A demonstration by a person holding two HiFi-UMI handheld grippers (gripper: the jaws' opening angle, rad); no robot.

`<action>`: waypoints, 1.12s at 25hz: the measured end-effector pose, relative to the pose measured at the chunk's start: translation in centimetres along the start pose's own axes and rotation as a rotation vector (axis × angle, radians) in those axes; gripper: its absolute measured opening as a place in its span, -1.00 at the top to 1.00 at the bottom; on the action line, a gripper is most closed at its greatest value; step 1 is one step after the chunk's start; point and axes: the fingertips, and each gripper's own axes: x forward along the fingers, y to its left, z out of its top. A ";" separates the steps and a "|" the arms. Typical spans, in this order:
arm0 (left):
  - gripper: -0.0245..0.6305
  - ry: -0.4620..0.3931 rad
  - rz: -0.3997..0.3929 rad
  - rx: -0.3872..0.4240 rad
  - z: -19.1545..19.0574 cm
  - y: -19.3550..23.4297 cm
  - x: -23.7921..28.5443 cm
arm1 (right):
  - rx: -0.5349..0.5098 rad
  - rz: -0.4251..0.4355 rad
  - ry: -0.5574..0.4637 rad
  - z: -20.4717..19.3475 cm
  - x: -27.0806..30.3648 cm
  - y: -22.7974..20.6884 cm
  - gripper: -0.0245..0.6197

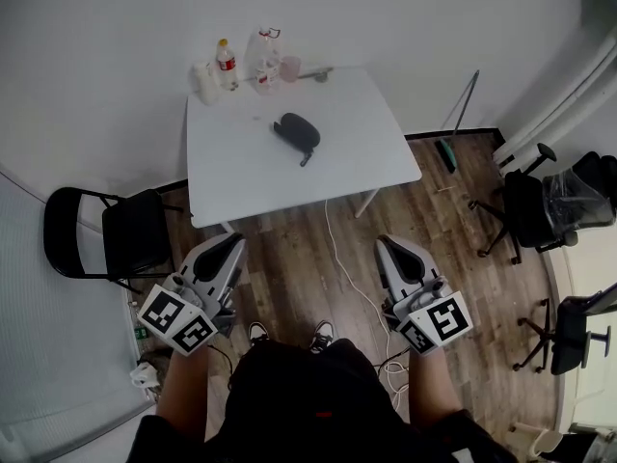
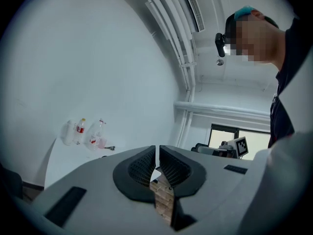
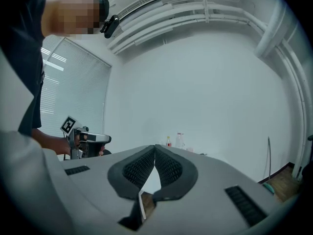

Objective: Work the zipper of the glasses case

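A dark oval glasses case (image 1: pixel 296 131) lies near the middle of the white table (image 1: pixel 251 177), with its strap trailing toward the front. Both grippers hang low over the wooden floor, well short of the table. My left gripper (image 1: pixel 227 247) is shut with nothing between its jaws, and so is my right gripper (image 1: pixel 390 249). In the left gripper view the shut jaw tips (image 2: pixel 157 153) point up toward the wall and the table's far edge. The right gripper view shows its shut tips (image 3: pixel 155 151) aimed at the wall; the case is hidden in both gripper views.
Several bottles (image 1: pixel 226 64) and a pink cup (image 1: pixel 289 68) stand at the table's far edge. A black folding chair (image 1: pixel 106 234) is left of the table, office chairs (image 1: pixel 540 205) at right. A white cable (image 1: pixel 357 287) runs across the floor between my feet.
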 end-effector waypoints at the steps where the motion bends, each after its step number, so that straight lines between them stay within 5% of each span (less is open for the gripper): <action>1: 0.80 0.003 0.007 -0.002 -0.5 -0.5 0.5 | 0.006 0.004 0.005 -0.4 -0.5 -0.7 0.87; 9: 0.80 0.065 0.102 0.017 -3.8 -3.6 2.9 | 0.127 0.028 -0.009 -2.2 -2.8 -7.2 0.87; 16: 0.80 0.066 0.126 0.046 -3.2 -3.5 4.8 | 0.167 0.056 -0.025 -3.0 -1.5 -8.8 0.87; 28: 0.80 0.029 0.057 0.000 -1.3 4.3 9.5 | 0.073 0.041 0.025 -2.4 6.5 -9.8 0.87</action>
